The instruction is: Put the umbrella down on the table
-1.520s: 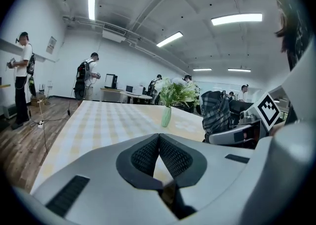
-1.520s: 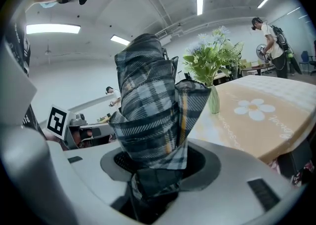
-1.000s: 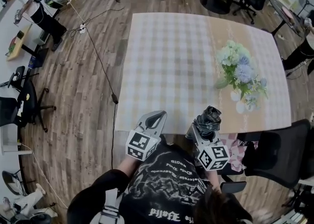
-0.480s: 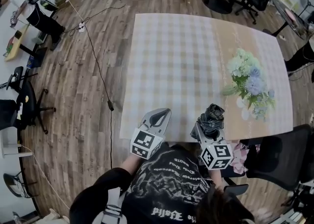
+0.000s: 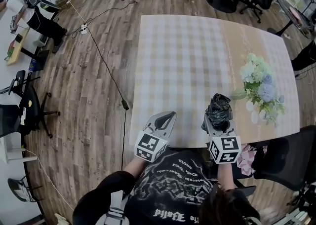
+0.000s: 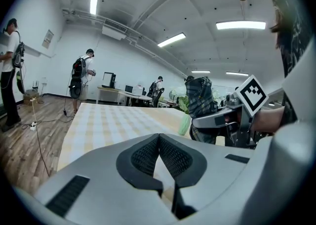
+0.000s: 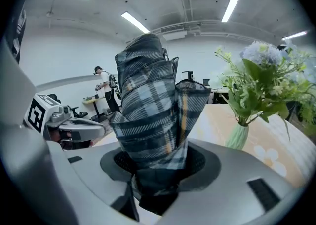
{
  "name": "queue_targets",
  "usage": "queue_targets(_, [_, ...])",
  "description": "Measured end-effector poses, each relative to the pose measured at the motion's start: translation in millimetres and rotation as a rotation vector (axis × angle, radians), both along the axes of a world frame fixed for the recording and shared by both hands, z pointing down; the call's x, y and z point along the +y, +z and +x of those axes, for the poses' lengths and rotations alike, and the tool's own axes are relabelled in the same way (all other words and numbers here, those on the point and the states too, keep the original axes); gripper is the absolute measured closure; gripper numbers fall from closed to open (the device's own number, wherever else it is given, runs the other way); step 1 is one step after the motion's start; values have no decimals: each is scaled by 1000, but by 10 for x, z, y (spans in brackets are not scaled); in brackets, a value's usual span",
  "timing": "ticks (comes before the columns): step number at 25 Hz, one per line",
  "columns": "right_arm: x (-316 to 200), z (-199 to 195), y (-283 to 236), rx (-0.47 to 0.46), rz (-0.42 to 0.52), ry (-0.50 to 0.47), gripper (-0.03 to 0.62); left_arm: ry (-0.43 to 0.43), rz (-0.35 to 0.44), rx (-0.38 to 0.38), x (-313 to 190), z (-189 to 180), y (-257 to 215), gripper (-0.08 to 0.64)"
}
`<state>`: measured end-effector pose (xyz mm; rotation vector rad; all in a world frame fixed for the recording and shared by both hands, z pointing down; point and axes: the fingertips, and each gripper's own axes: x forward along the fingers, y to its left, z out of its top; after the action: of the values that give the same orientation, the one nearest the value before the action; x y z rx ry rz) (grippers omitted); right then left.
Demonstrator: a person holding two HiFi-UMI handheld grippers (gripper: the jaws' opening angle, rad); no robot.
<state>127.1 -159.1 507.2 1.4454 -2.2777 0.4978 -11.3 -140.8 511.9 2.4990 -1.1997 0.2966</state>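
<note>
Gripping a folded plaid umbrella (image 7: 150, 105), the right gripper (image 5: 217, 122) had its jaws clamped on the bundle's lower end, and the fabric stood up out of them. This put the umbrella over the near edge of the table (image 5: 187, 56), toward the table's right half, held in the jaws and not lying on the tabletop. Whether its far end touched the table could not be told.

At the same near edge, left of the table's middle, was the left gripper (image 5: 166, 118). Its jaws were pressed together at the tips with nothing between them. Both grippers sat side by side, apart from each other.

A pale checked cloth covered the table. On the table's right side, near its near edge, stood a vase of flowers (image 5: 260, 82), just beyond the umbrella. A dark chair (image 5: 284, 157) sat off the table's near right corner. A cable (image 5: 106, 71) ran over the wooden floor left of the table, and a person (image 6: 81, 78) with a backpack stood past the table's far left corner
</note>
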Motion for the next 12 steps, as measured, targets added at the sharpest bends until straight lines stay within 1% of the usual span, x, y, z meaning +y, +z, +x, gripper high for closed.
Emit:
queue_targets(2, [-120,-68,2,15,-5,-7,373,10,-1,-2,-6,-25,5,540])
queue_targets(6, [-71,-165,138,46,-22,-11,373,29,6,-10,291,-69,84,540])
queue_targets(9, [-420,-225,168,43,-62,-24,373,41,-4,-21,175,-99,86,540])
queue_targets(11, [-695,-272,197,31,-106,-32,373,39,-1,-33,70,-131,86,540])
queue_targets(12, [-749,-292,231,27,-127,-32,373,38,6,-40,74,-149,99,540])
